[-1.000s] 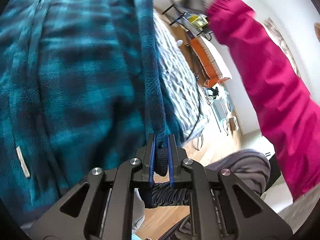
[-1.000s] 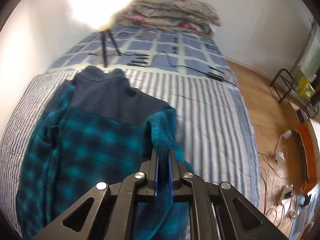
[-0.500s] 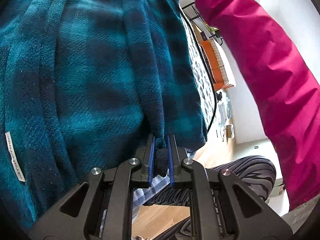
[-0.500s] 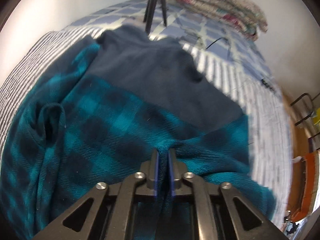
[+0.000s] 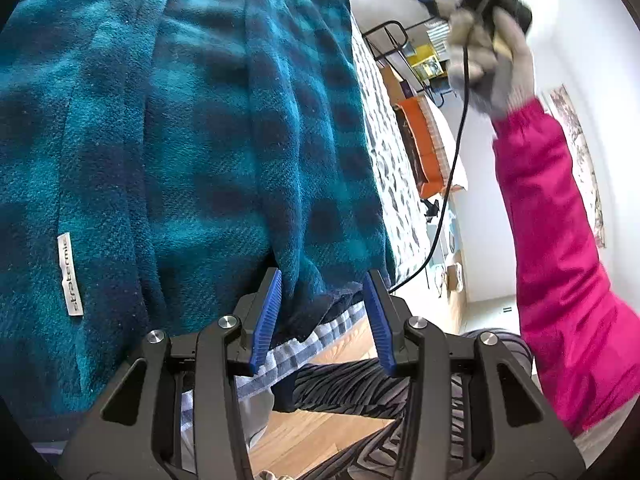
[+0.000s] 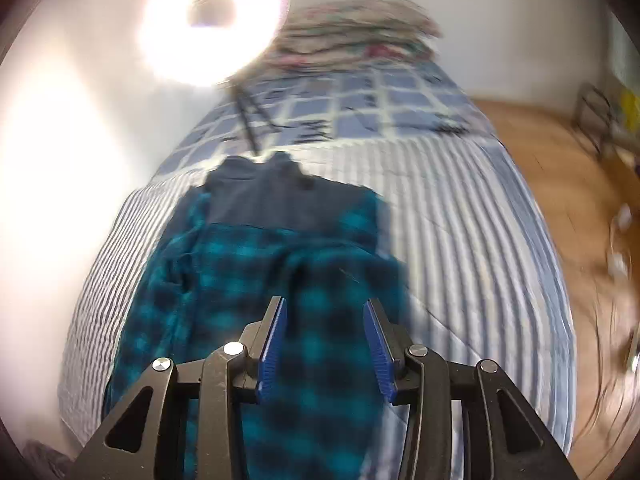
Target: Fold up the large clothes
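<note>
Striped bed cover (image 6: 460,240) under everything, wood floor (image 6: 560,184) at right. Nearest, left tool (image 5: 322,312) freshly opened, thick hem loose between its pads; right tool (image 6: 326,334) likewise just parted, holding nothing. Best smoothed flat before next fold. Plush teal plaid fleece (image 6: 248,280), navy yoke, lying mid-bed; pillows (image 6: 352,28) farthest.

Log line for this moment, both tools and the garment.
left tool: open, jaws just opened, hem loose between them | right tool: open, jaws just opened, nothing gripped | plaid fleece: lying on striped bedspread, side folded inward
</note>
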Demonstrator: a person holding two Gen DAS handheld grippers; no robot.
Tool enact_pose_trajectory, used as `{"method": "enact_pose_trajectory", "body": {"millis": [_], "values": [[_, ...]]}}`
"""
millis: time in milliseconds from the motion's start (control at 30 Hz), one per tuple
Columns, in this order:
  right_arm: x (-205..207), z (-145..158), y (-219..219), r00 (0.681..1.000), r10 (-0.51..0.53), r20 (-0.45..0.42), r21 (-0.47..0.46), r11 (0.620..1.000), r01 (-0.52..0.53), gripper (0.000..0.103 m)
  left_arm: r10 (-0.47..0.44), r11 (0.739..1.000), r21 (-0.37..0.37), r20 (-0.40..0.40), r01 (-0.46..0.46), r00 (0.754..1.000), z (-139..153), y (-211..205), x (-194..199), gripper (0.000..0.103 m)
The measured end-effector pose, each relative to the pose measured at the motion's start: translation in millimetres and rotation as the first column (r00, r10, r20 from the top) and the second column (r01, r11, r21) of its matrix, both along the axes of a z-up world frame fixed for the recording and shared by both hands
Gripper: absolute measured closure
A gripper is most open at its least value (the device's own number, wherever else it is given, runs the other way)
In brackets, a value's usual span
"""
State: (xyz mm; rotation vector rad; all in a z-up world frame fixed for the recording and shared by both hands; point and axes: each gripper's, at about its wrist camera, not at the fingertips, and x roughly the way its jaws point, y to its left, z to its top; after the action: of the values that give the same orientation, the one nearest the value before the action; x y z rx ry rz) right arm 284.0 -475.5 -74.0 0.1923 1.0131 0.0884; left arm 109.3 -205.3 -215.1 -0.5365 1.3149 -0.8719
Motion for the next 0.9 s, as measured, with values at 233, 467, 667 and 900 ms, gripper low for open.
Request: {"method": "enact_pose_trajectory", "body": {"millis": [233,467,667,900], "values": [[26,-47,-52,0.987,-0.133,-0.092,0.142,0.979,0.145,0.058,-0.032,0.999,0.036,0.014,0.031,0.999,-8,-5,-1,0.086],[69,-84,-41,0.99,-0.095,-0.109,0.172,0.979,0.113,0.099,-0.052,0.998,0.046,0.014,0.051,0.999,-14,-2,3,0.092],[91,-102,-29,0.981,-0.117,-0.155,0.031,0.992,0.123,0.087,-0.057,0.997,0.052,0.028,0.055,0.998,-8,-1,2,0.092],[-5,-29,-39,0.993,-0.07,-0.097,0.135,0.987,0.082,0.07,0.012,1.0,0.017,0.054,-0.013,0.998,18,23,-1,0.063]]}}
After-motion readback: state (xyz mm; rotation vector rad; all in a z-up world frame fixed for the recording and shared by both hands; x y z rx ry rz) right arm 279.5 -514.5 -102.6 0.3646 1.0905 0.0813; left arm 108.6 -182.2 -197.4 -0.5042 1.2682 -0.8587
